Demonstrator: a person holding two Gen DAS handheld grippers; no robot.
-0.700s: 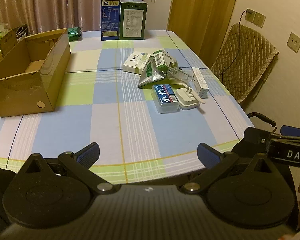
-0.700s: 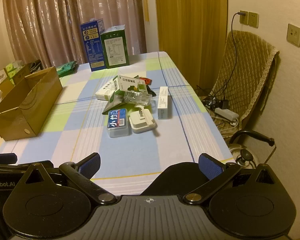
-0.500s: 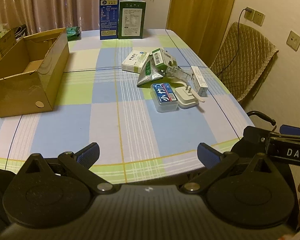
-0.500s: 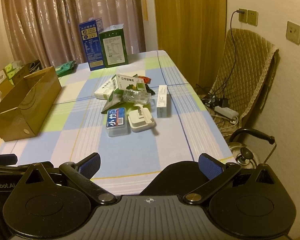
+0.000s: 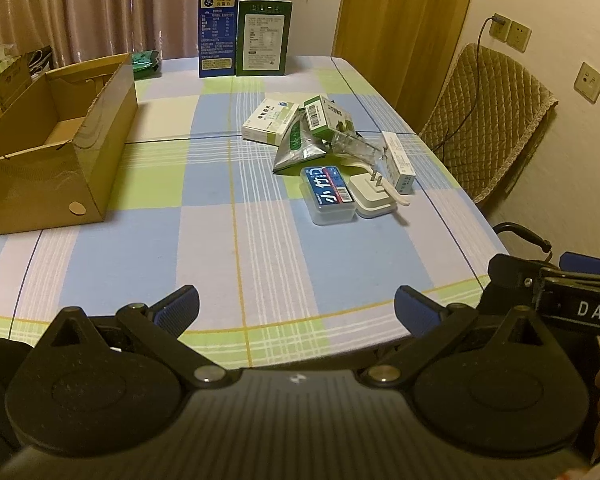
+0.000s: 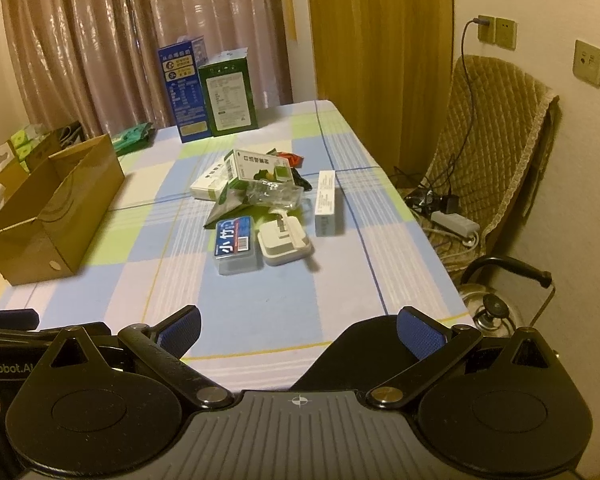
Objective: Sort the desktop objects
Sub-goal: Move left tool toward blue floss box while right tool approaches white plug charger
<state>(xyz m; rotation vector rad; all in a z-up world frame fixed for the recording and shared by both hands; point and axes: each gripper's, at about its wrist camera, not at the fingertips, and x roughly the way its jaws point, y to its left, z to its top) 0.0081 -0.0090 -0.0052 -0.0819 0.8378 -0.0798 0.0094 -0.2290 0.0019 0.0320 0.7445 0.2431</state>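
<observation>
In the middle of the checked tablecloth [image 5: 236, 248] sits my job: a loose heap with the clear blue-labelled case [image 5: 329, 195] nearest me, the white plug adapter [image 5: 371, 197] touching it, then a foil pouch [image 5: 296, 150], a green-and-white box [image 5: 327, 117] leaning on the pile, a flat white box [image 5: 269, 119] and a slim carton [image 5: 398, 162]. The open cardboard box [image 5: 60, 148] waits well apart on the left. My left gripper [image 5: 296, 308] and right gripper [image 6: 298, 330] both hang near the table's front edge, jaws spread wide and empty. I judge the risk to be the overlap: pulling one piece could drag or topple its neighbours, and the adapter's upturned prongs may snag a finger.
</observation>
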